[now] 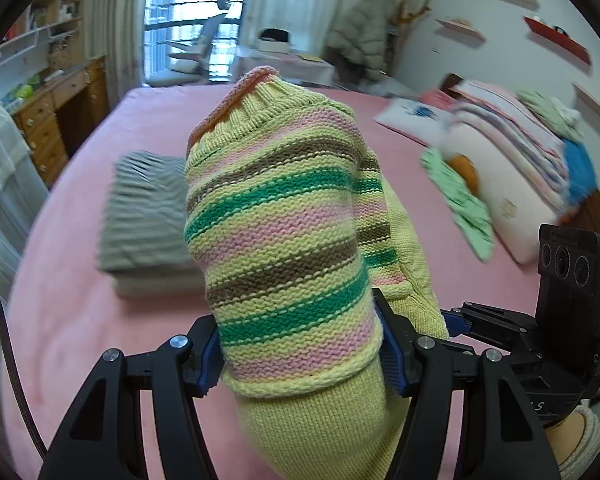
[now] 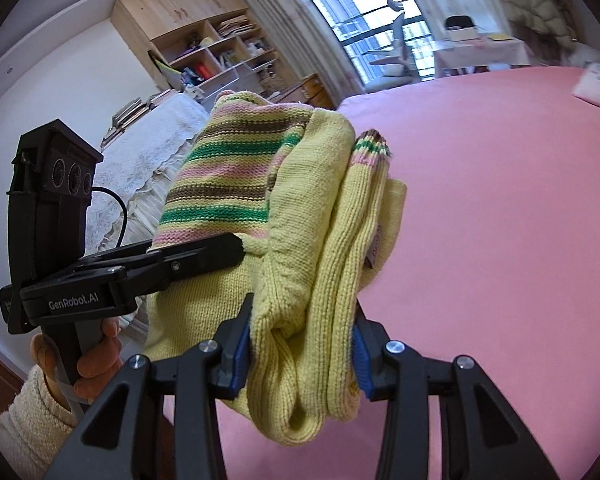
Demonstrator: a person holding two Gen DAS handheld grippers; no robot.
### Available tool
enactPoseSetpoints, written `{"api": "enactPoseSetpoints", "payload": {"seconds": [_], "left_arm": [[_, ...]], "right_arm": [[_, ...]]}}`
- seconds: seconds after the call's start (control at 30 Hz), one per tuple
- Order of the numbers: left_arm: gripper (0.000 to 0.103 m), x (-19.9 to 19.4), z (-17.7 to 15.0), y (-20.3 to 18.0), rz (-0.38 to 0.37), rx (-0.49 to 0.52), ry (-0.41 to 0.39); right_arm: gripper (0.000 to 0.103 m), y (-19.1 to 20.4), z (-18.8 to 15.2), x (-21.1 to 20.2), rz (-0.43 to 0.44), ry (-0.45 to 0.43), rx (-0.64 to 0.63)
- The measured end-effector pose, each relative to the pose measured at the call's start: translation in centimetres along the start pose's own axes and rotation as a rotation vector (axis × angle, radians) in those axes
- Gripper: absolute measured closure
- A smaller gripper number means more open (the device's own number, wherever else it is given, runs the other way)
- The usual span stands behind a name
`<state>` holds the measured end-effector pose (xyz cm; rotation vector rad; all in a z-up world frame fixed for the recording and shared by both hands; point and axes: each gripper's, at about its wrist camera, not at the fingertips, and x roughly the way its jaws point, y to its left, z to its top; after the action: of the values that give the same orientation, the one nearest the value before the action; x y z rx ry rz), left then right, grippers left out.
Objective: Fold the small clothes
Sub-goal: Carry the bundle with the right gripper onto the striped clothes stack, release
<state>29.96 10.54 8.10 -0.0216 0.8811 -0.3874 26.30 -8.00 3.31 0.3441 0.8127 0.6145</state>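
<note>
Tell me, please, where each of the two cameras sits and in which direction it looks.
Left wrist: on the left gripper, looking along its fingers over the striped yellow sweater and pink bed to the window; the right gripper shows.
Right wrist: on the right gripper, looking across the sweater toward the bookshelf; the left gripper and left hand show.
Shared: sweater, bed, window, each other's gripper.
</note>
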Motion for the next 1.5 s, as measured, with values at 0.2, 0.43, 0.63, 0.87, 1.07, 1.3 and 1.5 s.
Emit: {"api": "enactPoseSetpoints", "payload": {"seconds": [0.2, 0.43, 0.63, 0.87, 1.07, 1.3, 1.5], "left_arm": [[0.041, 4.0, 7.8, 10.4, 0.078, -0.029, 0.016], [0.040, 11.1, 13.8, 18.8, 0.055, -0.065, 0.110], [0.040, 17.8, 15.9, 22.1, -0.026, -0.068, 0.202], [0.039, 24.6, 15.2, 25.0, -0.115, -0.101, 0.284], [0.038, 25.3, 15.5, 26.1, -0.157, -0.075, 0.321], [0.035, 26.1, 16.6, 26.5, -0.064, 0.021, 0.341], [0.013, 26.2, 15.3, 26.9, 0.021, 0.015, 0.281]], "right_arm": [[0.062, -0.9, 8.0, 11.5, 0.091, 0.012, 0.033], [0.062, -2.2, 14.0, 21.3, 0.063, 0.060, 0.122], [0.062, -4.2, 14.5, 24.8, -0.039, 0.107, 0.192], [0.062, -5.8, 14.5, 28.1, -0.175, 0.159, 0.191], [0.061, -5.7, 14.9, 28.6, -0.191, 0.153, 0.212], [0.061, -5.7, 15.7, 30.9, -0.192, 0.174, 0.251], [0.060, -5.8, 15.4, 31.9, -0.201, 0.188, 0.244]]}}
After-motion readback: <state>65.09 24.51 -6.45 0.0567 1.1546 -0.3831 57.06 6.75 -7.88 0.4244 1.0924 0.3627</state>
